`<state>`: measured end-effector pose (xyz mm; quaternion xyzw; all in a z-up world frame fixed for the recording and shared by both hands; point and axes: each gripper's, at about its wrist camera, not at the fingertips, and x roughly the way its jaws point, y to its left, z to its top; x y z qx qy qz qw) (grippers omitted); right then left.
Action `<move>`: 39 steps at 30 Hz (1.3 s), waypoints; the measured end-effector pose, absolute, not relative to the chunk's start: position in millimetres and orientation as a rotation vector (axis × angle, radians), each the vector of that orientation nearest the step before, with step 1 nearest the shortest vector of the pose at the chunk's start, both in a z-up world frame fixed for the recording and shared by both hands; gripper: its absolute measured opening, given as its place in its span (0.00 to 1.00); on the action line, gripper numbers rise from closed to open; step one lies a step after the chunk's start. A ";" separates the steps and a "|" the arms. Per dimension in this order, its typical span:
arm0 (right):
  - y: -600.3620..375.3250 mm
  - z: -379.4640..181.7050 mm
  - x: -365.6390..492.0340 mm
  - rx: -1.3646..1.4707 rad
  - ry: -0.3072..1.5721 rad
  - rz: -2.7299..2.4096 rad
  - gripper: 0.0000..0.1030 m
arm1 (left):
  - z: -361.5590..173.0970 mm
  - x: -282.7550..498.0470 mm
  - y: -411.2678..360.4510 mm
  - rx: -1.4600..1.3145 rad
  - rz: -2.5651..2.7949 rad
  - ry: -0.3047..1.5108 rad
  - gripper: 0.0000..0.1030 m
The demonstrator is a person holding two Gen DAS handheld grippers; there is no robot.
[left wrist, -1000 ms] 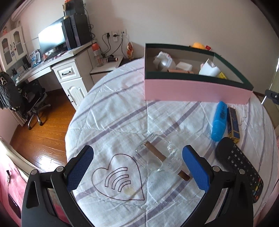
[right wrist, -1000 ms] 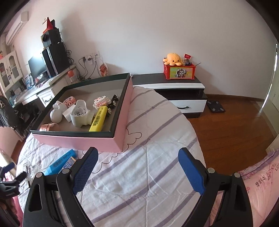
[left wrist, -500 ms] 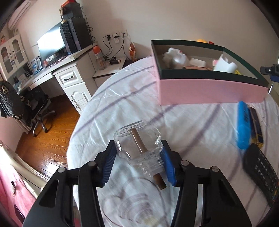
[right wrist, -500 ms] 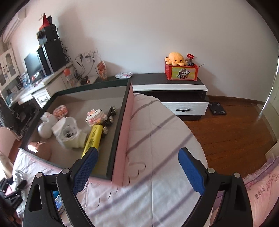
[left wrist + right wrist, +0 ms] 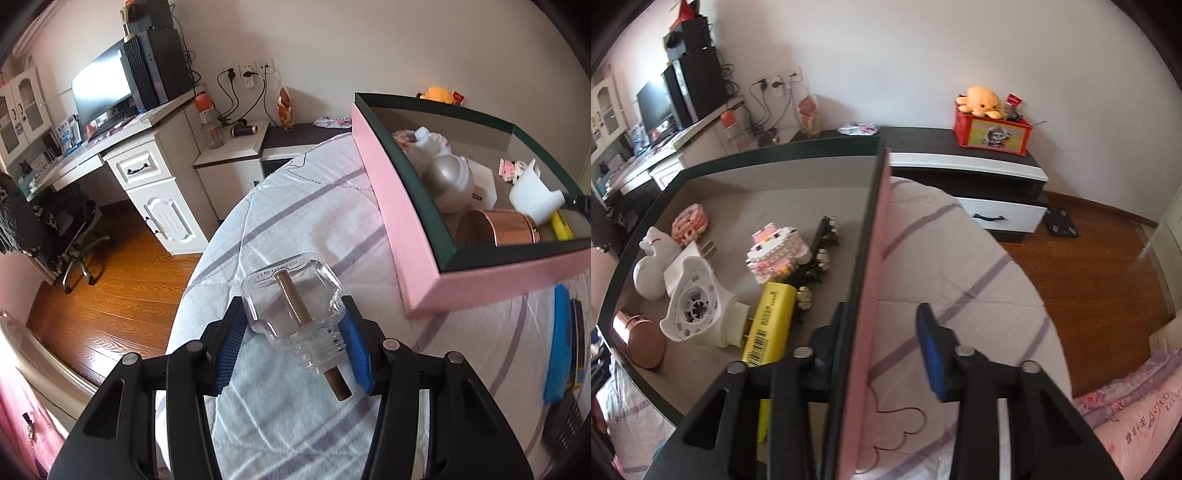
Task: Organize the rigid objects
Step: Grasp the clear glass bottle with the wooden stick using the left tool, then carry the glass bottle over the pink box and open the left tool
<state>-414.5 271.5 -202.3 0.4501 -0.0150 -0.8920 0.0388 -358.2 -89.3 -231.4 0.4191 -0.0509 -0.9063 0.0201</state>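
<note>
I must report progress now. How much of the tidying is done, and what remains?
Done: the pink box already holds a copper tin, a yellow highlighter and toys. In hand: the left gripper holds the glass bottle; the right gripper is closing on the box wall. Left: the blue case lies outside.

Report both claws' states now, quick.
Left claw: shut on the clear glass bottle with a brown stick.
Right claw: closing astride the pink box's side wall.

Black monitor (image 5: 101,88) on white desk (image 5: 122,147), office chair (image 5: 70,225), orange plush (image 5: 980,100) atop red box (image 5: 991,133), perhaps a scale (image 5: 1061,221) on the floor
</note>
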 end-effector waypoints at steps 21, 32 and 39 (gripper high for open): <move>253.2 -207.1 -414.4 1.387 0.060 -2.736 0.10 | -140.2 -372.5 -77.4 1.071 -2.958 -0.161 0.50; 251.5 -206.1 -414.0 1.405 0.050 -2.733 0.10 | -128.8 -401.9 21.1 1.138 -3.109 -0.259 0.50; 251.0 -204.7 -409.8 1.414 0.056 -2.726 0.10 | -153.4 -410.8 71.0 1.239 -3.109 -0.354 0.50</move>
